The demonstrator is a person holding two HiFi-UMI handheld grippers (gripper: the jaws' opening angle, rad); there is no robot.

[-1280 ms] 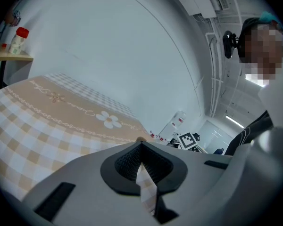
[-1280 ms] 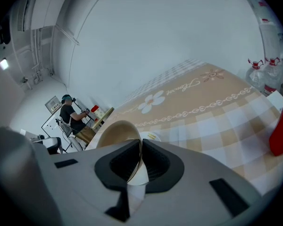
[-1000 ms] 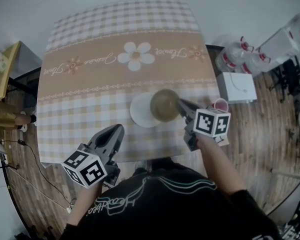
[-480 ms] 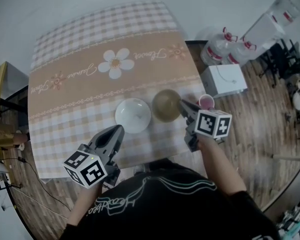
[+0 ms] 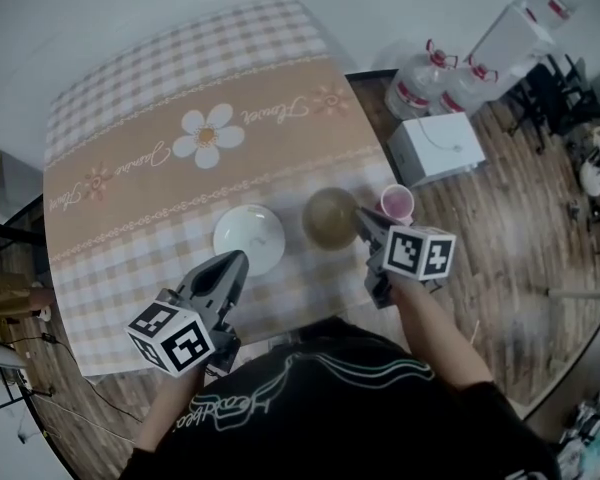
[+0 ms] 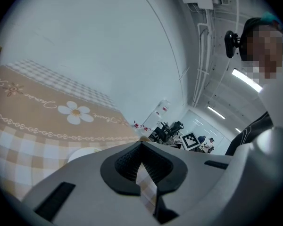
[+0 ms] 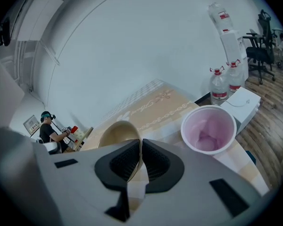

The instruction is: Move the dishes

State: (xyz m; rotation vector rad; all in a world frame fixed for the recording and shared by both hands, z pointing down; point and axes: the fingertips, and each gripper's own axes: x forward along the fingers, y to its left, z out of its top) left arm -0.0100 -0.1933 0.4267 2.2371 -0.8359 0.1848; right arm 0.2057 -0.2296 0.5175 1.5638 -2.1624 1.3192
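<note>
Between right gripper (image 5: pixel 362 216) jaws: brown bowl (image 5: pixel 328 218) rim.

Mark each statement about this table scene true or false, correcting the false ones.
1. The right hand-held gripper clamps the brown bowl's rim. True.
2. The left hand-held gripper holds the white bowl. False: its jaws are shut on nothing, short of that bowl.
3. The pink cup stands upright on the table, beside the brown bowl. True.
4. The water bottles stand on the table. False: they stand on the floor, by a white box.
</note>
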